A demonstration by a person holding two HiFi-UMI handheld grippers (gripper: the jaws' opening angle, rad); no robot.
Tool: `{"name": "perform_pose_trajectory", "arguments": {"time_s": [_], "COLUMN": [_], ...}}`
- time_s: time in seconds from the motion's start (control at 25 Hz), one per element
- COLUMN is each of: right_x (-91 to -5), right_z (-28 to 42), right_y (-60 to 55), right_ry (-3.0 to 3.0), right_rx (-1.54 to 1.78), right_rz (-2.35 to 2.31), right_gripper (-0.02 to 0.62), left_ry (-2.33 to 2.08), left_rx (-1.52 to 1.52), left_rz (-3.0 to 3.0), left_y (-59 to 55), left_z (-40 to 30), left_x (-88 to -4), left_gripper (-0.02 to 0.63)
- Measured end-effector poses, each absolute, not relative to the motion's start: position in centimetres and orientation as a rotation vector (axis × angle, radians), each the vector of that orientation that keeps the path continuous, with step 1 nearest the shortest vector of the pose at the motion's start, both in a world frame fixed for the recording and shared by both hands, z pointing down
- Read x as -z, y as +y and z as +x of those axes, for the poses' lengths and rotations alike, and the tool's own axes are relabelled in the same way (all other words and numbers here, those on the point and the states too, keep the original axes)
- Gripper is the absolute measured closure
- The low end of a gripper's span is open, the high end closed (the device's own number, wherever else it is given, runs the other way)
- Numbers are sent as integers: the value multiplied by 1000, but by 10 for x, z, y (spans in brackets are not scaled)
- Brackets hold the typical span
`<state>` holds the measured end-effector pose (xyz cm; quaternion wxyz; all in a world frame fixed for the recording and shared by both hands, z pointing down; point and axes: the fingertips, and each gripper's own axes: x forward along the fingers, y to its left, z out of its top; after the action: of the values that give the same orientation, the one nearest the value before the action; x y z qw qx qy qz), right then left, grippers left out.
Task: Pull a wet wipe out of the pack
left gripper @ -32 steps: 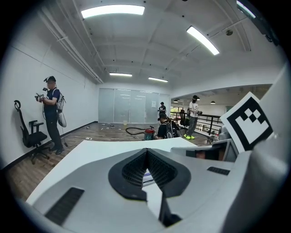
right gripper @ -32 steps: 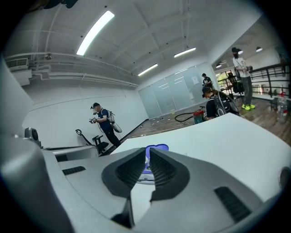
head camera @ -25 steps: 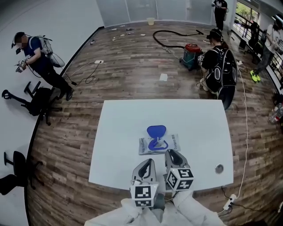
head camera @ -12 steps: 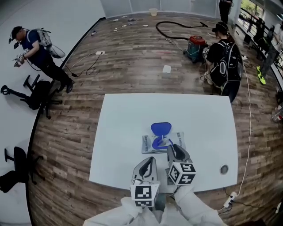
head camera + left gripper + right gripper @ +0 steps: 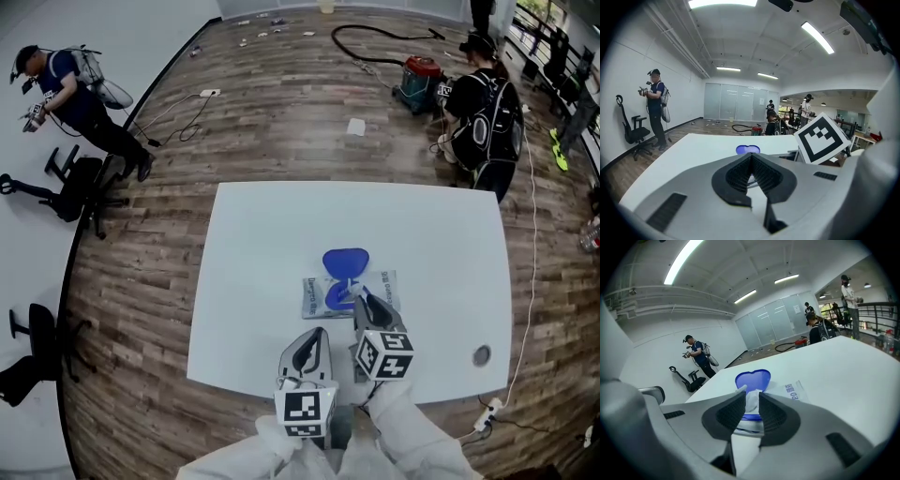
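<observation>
The left gripper hangs over the near edge of the white counter, its fingers pressed together on nothing; just past it, the right gripper has its fingers pinched on the white wet wipe poking up from the pack; the pack lies flat mid-counter, its blue lid flipped open on the far side.

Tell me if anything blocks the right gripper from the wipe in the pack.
Nothing visible does. The blue lid is flipped open, and the wipe sits pinched between the right gripper's jaws.
</observation>
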<state>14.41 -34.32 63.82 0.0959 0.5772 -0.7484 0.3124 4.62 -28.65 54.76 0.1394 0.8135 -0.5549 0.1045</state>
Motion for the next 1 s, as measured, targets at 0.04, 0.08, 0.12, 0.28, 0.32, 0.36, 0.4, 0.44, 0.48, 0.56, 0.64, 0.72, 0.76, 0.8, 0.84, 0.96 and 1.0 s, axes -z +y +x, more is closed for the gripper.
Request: {"name": "perform_pose_trajectory", "arguments": {"time_s": [0.04,0.08,0.12,0.28,0.32,0.36,0.4,0.44,0.48,0.56,0.64,0.72,0.76,0.8,0.84,0.96,1.0], "right_x": [-640,-641,-643,-648,-649,-650,-651,-652,-652,-653,-656,-659,-660,-661,-661,-661,-661], "right_z": [144,144,144,144,143,143,142,142,142,141,139,136,136,135,135,134,133], "right_y": [-344,-345,-346,-350,-350,-351,-352,-353,-354,-357,-359,-361,-362,-363,-364,-366,-367], "right_ry": [-2212,-2208,-2204,-2192,-2188,-2185,-2181,-2176,-2170,-2158,-2142,-2127,-2121,-2115,-2109,-2091,-2083], "right_rx": [-929,-932,-935,-953,-957,-960,-963,-968,-974,-986,-997,-1006,-1008,-1009,-1010,-1017,-1019], "right_rz": [1711,1712,1713,1705,1701,1699,1698,1699,1702,1700,1688,1676,1672,1669,1667,1663,1660], "right_gripper": [523,523,523,523,523,523,523,523,523,523,523,523,523,523,523,523,523], "left_ry": [-1606,-1608,-1611,-1623,-1625,-1627,-1628,-1629,-1630,-1633,-1637,-1641,-1643,-1646,-1650,-1655,-1654], "left_rx": [-304,-305,-306,-309,-310,-310,-309,-307,-304,-301,-304,-304,-303,-304,-305,-309,-308], "left_rz": [2348,2344,2339,2317,2314,2312,2309,2305,2303,2303,2303,2296,2292,2289,2288,2282,2280], "left_y": [-287,-287,-288,-291,-292,-292,-293,-294,-294,-296,-297,-298,-298,-298,-298,-298,-297], "left_z": [45,44,43,38,37,37,36,36,36,34,32,29,27,26,24,21,20], "left_x": [-549,-551,-552,-558,-559,-560,-561,-563,-564,-564,-563,-563,-564,-563,-563,-563,-564], "left_gripper": [606,606,606,606,606,606,606,606,606,606,606,606,606,606,606,606,606]}}
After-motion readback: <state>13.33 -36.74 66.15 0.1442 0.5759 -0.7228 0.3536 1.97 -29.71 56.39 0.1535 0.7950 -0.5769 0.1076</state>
